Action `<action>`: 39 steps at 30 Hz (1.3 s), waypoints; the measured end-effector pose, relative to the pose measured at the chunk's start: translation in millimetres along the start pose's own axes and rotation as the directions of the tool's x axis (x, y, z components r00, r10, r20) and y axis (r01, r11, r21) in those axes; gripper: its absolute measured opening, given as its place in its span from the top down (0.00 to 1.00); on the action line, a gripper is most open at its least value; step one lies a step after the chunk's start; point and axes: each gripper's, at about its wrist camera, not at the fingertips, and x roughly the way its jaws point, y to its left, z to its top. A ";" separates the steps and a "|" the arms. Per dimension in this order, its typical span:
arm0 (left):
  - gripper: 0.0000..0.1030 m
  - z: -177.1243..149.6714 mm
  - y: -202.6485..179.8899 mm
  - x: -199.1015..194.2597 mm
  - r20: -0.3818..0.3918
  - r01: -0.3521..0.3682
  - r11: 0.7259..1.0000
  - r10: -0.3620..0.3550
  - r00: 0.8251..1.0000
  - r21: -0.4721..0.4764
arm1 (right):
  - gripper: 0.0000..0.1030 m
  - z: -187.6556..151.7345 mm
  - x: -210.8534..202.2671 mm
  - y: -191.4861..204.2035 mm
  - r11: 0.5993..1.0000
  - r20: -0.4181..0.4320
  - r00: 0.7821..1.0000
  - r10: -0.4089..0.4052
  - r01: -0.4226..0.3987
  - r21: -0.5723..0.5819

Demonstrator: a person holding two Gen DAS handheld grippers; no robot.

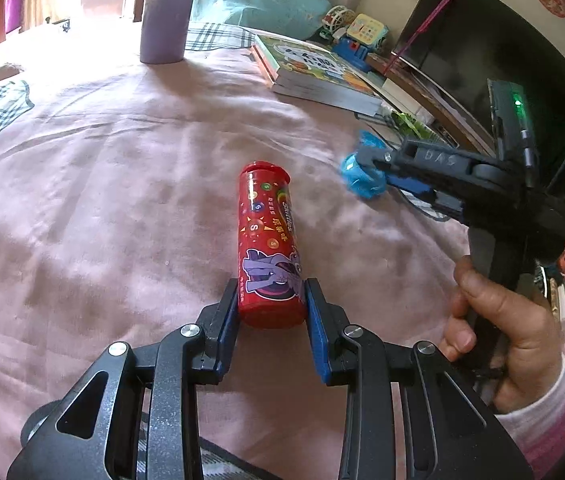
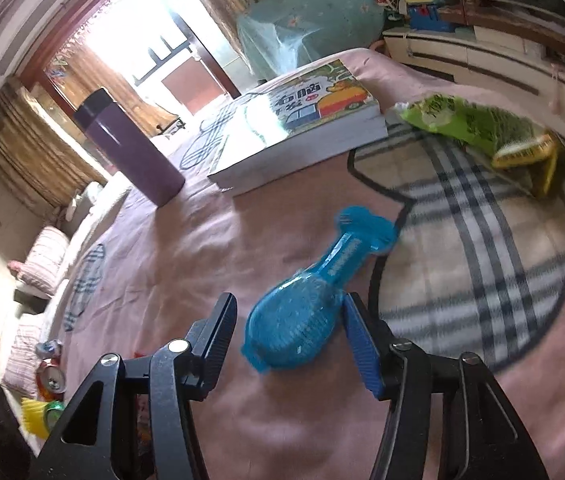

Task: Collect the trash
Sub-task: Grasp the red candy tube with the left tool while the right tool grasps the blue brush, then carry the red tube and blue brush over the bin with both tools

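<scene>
A red Skittles tube (image 1: 269, 246) lies on the pink bedspread (image 1: 102, 184). My left gripper (image 1: 271, 302) has its pads against both sides of the tube's near end. A blue plastic wrapper (image 2: 306, 304) lies on the spread between the fingers of my right gripper (image 2: 288, 312); the right pad touches it, the left finger stands apart. In the left wrist view the right gripper (image 1: 370, 160) sits over the same blue wrapper (image 1: 362, 178), held by a hand (image 1: 494, 340).
A purple flask (image 1: 164, 12) stands at the far side, also in the right wrist view (image 2: 130, 148). A stack of books (image 1: 318, 76) lies beyond the wrapper. A green snack bag (image 2: 478, 132) lies on the plaid patch. Cans (image 2: 50, 378) lie at the left.
</scene>
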 end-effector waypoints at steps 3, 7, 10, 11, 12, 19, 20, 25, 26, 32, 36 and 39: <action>0.71 2.3 -0.5 1.1 -0.002 -0.006 1.000 0.006 1.000 0.006 | 0.81 1.7 -4.4 -2.7 1.000 0.000 1.000 0.019 -0.019 0.002; 0.63 3.1 -3.8 1.4 -0.004 -0.021 1.000 0.021 1.000 0.014 | 0.86 -4.4 -29.4 -4.6 0.999 0.000 0.999 0.044 -0.044 -0.033; 0.51 4.3 -5.0 -1.0 0.013 -0.039 0.999 0.038 0.999 0.009 | 0.86 -10.5 -49.9 -4.5 0.995 -0.008 0.998 0.055 -0.055 -0.077; 0.51 4.5 -5.0 -1.5 0.018 -0.044 0.999 0.044 0.999 0.008 | 0.86 -13.1 -59.9 -6.9 0.994 -0.009 0.998 0.061 -0.062 -0.086; 0.51 4.9 -4.8 -1.7 0.021 -0.044 0.999 0.044 0.999 0.006 | 0.86 -14.4 -67.6 -8.9 0.993 -0.009 0.998 0.062 -0.062 -0.096; 0.68 5.2 -12.1 9.5 0.033 -0.089 0.995 0.088 0.996 0.036 | 0.86 -26.6 -101.6 -19.2 0.976 -0.084 0.996 0.001 -0.019 -0.218; 0.68 5.7 -12.8 10.5 0.034 -0.093 0.995 0.091 0.995 0.039 | 0.86 -28.6 -97.9 -21.5 0.975 -0.097 0.995 -0.012 -0.009 -0.220; 0.68 5.2 -14.2 9.4 0.036 -0.096 0.995 0.095 0.995 0.031 | 0.82 -36.3 -72.1 -32.3 0.988 -0.116 0.993 0.018 -0.036 -0.149; 0.68 4.2 -14.5 8.8 0.036 -0.099 0.995 0.098 0.995 0.029 | 0.79 -38.5 -68.2 -32.4 0.990 -0.110 0.994 0.031 -0.045 -0.134; 0.68 -1.7 -22.8 5.7 0.032 -0.110 0.993 0.109 0.994 0.033 | 0.65 -53.4 -55.8 -24.7 0.993 -0.067 0.996 0.060 -0.066 -0.094; 0.68 -6.2 -35.5 1.8 0.036 -0.104 0.993 0.103 0.994 0.046 | 0.64 -59.3 -60.4 -24.2 0.991 -0.054 0.997 0.063 -0.069 -0.116; 0.69 -9.9 -49.9 -2.9 0.045 -0.093 0.994 0.090 0.995 0.065 | 0.79 -62.8 -70.5 -23.2 0.985 -0.050 0.997 0.055 -0.062 -0.159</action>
